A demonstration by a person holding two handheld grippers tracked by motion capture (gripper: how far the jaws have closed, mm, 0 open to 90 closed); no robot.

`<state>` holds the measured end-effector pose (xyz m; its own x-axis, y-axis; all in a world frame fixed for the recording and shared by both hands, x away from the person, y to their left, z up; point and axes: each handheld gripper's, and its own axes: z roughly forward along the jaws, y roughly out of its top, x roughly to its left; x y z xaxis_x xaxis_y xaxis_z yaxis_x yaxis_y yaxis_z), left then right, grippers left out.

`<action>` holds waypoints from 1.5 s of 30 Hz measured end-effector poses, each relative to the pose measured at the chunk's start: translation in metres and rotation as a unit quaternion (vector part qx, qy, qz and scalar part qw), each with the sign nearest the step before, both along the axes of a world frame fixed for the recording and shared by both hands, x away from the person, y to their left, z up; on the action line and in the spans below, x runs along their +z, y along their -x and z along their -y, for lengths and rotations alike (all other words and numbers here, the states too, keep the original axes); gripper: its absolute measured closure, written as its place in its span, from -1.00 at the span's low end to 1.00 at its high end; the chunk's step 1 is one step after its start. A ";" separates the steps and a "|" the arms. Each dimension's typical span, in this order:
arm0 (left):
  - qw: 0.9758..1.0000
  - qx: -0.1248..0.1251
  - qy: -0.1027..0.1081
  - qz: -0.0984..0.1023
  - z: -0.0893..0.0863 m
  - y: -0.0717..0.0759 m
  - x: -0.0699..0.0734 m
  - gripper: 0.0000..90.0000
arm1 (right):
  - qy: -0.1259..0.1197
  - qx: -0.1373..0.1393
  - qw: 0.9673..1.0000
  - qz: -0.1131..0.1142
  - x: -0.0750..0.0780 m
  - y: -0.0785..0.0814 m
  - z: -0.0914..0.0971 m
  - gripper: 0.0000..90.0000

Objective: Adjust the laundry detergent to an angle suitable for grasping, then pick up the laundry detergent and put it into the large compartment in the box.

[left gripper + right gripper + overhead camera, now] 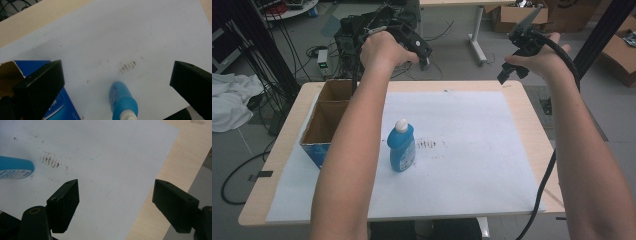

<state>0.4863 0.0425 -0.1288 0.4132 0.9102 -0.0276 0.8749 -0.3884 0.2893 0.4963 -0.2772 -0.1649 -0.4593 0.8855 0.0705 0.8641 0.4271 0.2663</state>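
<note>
Both tongs, left [424, 50] and right [507, 70], are held above the surface [532, 130] with jaws spread wide, empty. The blue bottle [402, 147] stands upright at paper centre; cardboard box [326, 112] at its 9 o'clock.

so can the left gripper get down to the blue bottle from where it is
Probably yes. The left gripper hangs open above the blue bottle, which stands upright on the white sheet. The cardboard box stands apart from it, so nothing blocks the way.

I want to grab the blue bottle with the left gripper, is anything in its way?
Nothing visible. The left gripper looks down with open jaws at the blue bottle, only white paper around it; the cardboard box sits off to one side.
</note>
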 end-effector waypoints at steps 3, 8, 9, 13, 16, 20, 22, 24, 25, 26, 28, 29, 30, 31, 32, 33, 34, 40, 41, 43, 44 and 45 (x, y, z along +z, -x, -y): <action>1.000 0.002 -0.003 0.000 -0.001 0.002 0.001 -1.00 | 0.001 0.003 1.000 0.000 -0.001 0.000 -0.001 -0.51; 1.000 0.000 -0.003 0.001 -0.001 0.004 0.001 -1.00 | 0.002 0.003 1.000 0.000 -0.002 0.002 -0.002 -0.51; 1.000 0.000 -0.003 0.001 -0.001 0.004 0.001 -1.00 | 0.002 0.003 1.000 0.000 -0.002 0.002 -0.002 -0.51; 1.000 -0.001 0.000 0.002 0.001 0.005 0.001 -1.00 | 0.001 0.000 1.000 0.000 -0.001 0.003 -0.001 -0.51; 1.000 -0.003 -0.002 0.000 0.001 0.004 0.001 -1.00 | 0.002 -0.002 1.000 0.000 -0.001 0.004 0.000 -0.51; 1.000 -0.001 -0.001 0.003 0.001 0.005 0.002 -1.00 | 0.001 0.000 1.000 0.002 -0.002 0.003 0.002 -0.51; 1.000 -0.003 -0.002 0.003 0.001 0.006 0.002 -1.00 | -0.001 -0.001 1.000 0.002 -0.002 0.004 0.002 -0.51; 1.000 -0.003 -0.003 0.001 0.001 0.006 0.002 -1.00 | -0.001 -0.002 1.000 0.000 -0.004 0.004 0.002 -0.50; 1.000 -0.003 -0.003 0.001 0.001 0.006 0.002 -1.00 | -0.001 -0.003 1.000 -0.003 -0.004 0.003 0.002 -0.51; 1.000 -0.003 -0.001 0.004 0.002 0.007 0.002 -1.00 | 0.000 -0.003 1.000 -0.002 -0.004 0.004 0.002 -0.51; 1.000 -0.006 -0.004 0.002 0.003 0.008 0.002 -1.00 | -0.001 -0.001 1.000 0.001 -0.005 0.004 0.002 -0.51; 1.000 -0.006 -0.004 0.002 0.003 0.008 0.002 -1.00 | -0.001 -0.001 1.000 0.001 -0.005 0.004 0.002 -0.51; 1.000 -0.005 -0.003 0.003 0.003 0.008 0.001 -1.00 | -0.001 0.001 1.000 0.000 -0.005 0.005 0.002 -0.50; 1.000 -0.005 -0.004 0.003 0.003 0.008 0.002 -1.00 | -0.001 0.001 1.000 0.000 -0.005 0.005 0.002 -0.50; 1.000 -0.004 -0.003 0.005 0.003 0.008 0.002 -1.00 | -0.003 0.001 1.000 0.001 -0.005 0.005 0.002 -0.50; 1.000 -0.005 -0.001 0.006 0.002 0.009 0.002 -1.00 | -0.003 -0.001 1.000 0.004 -0.004 0.005 0.003 -0.50; 1.000 -0.006 -0.003 0.005 0.002 0.009 0.002 -1.00 | -0.003 -0.002 1.000 0.004 -0.004 0.005 0.004 -0.50; 1.000 -0.009 -0.004 0.004 -0.001 0.012 0.003 -1.00 | -0.003 -0.005 1.000 0.001 -0.005 0.006 0.004 -0.50; 1.000 -0.009 -0.004 0.004 -0.001 0.012 0.003 -1.00 | -0.003 -0.005 1.000 0.001 -0.005 0.006 0.004 -0.50; 1.000 -0.015 -0.003 0.006 -0.001 0.014 0.003 -1.00 | -0.003 -0.003 1.000 0.003 -0.006 0.006 0.004 -0.50; 1.000 -0.018 -0.007 0.008 -0.002 0.015 0.003 -1.00 | -0.003 -0.003 1.000 0.002 -0.006 0.006 0.004 -0.50; 1.000 -0.018 -0.007 0.008 -0.002 0.015 0.003 -1.00 | -0.004 -0.003 1.000 0.001 -0.006 0.006 0.004 -0.50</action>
